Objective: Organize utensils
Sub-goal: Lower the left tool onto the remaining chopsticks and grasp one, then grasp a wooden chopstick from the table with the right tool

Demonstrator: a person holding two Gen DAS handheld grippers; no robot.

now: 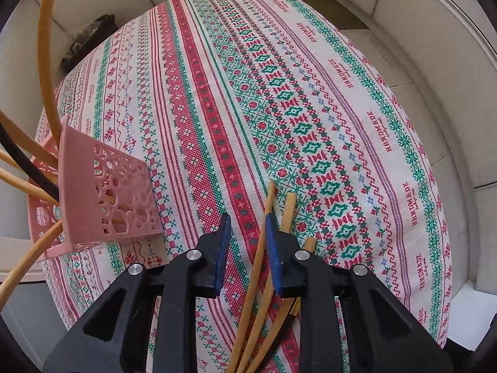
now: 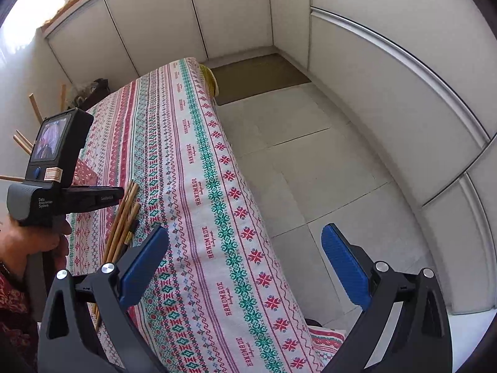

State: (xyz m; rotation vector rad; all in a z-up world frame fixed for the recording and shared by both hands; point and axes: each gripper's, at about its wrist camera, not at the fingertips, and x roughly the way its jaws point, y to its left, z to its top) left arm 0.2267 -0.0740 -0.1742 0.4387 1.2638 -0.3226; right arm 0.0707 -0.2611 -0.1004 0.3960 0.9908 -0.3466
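Several wooden chopsticks [image 1: 281,217] lie in a loose bunch on the patterned tablecloth [image 1: 310,108]. My left gripper [image 1: 247,227] is open, low over them, with one stick [image 1: 264,233] running between its blue pads. A pink perforated holder [image 1: 121,199] stands at the left with several wooden sticks and one black stick in it. In the right wrist view the chopsticks [image 2: 124,217] lie beside the left gripper's body [image 2: 56,171]. My right gripper [image 2: 245,255] is wide open and empty, above the table's right edge.
The tablecloth [image 2: 186,186] drops off to a tiled floor [image 2: 310,155] at the right. White cabinets [image 2: 388,77] ring the room. A brown mat [image 2: 257,74] lies past the table's far end. A dark bundle [image 1: 90,40] sits beyond the far left corner.
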